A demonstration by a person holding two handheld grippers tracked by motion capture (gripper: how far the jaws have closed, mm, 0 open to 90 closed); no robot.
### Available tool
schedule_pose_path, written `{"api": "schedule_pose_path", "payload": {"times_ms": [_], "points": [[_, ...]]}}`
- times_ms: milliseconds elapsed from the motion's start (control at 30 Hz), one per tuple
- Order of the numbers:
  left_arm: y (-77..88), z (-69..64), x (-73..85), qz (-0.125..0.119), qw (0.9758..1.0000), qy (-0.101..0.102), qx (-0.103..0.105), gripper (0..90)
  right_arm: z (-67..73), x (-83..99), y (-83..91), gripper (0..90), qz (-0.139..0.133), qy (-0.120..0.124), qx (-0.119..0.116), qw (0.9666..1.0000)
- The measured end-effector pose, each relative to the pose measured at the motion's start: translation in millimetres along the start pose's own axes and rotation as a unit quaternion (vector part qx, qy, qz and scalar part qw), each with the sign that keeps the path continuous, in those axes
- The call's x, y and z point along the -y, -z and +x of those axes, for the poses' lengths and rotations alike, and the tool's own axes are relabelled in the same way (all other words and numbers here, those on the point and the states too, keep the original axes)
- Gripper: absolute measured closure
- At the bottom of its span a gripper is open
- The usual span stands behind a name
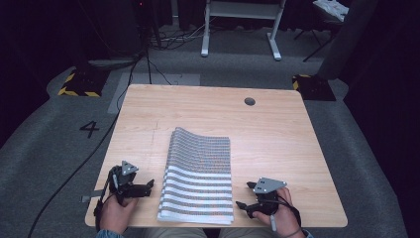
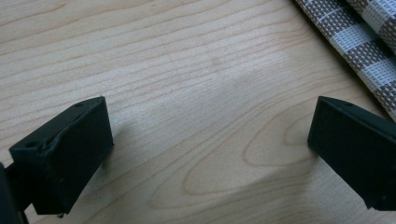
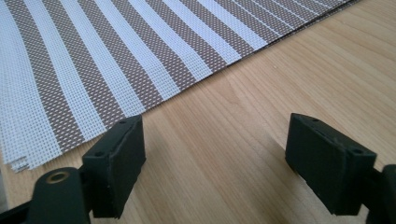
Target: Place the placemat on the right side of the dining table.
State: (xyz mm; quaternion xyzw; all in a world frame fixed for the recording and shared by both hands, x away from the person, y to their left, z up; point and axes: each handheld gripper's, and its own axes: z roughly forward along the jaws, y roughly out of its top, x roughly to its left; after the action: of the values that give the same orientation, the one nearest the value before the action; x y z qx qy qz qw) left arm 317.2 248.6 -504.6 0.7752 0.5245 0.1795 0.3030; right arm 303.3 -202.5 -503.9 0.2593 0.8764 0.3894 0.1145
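Woven striped mat [image 1: 198, 176] flat on pale wooden table [image 1: 277, 144], both grippers' jaws spread.

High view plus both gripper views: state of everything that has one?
striped mat: lying on the table, far edge curled up, not gripped.
left gripper: open, fingers empty over bare wood, beside the mat's left edge.
right gripper: open, fingers empty, near the mat's right edge, not touching it.
table: wooden, round hole uncovered.
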Motion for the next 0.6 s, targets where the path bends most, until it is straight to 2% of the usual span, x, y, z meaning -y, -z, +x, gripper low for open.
{"api": "schedule_pose_path", "payload": {"times_ms": [67,133,200,233,300,600], "points": [[-0.4,0.1,-0.5,0.000,1.0000,-0.001,0.000,0.1,0.6,-3.1,0.8,23.3,0.013,-0.004,0.003,0.9999],[-1.1,1.8,-1.1,-0.001,0.9999,-0.011,0.007,0.0,0.1,-7.0,2.4,28.5,0.024,-0.006,-0.009,0.9997],[-0.1,4.0,-0.5,0.002,0.9996,-0.022,0.016,0.0,0.5,-11.4,3.2,26.5,0.028,-0.013,-0.025,0.9992],[0.3,4.7,-0.1,0.003,0.9995,-0.026,0.018,0.1,0.8,-14.0,3.7,25.5,0.029,-0.007,-0.026,0.9992],[0.3,4.9,-0.1,0.002,0.9995,-0.026,0.019,0.1,2.2,-20.3,5.3,24.1,0.028,0.006,-0.023,0.9993],[2.1,5.1,2.2,0.001,0.9994,-0.029,0.021,0.2,5.2,-51.2,8.5,21.2,0.026,0.006,-0.043,0.9987]]}}
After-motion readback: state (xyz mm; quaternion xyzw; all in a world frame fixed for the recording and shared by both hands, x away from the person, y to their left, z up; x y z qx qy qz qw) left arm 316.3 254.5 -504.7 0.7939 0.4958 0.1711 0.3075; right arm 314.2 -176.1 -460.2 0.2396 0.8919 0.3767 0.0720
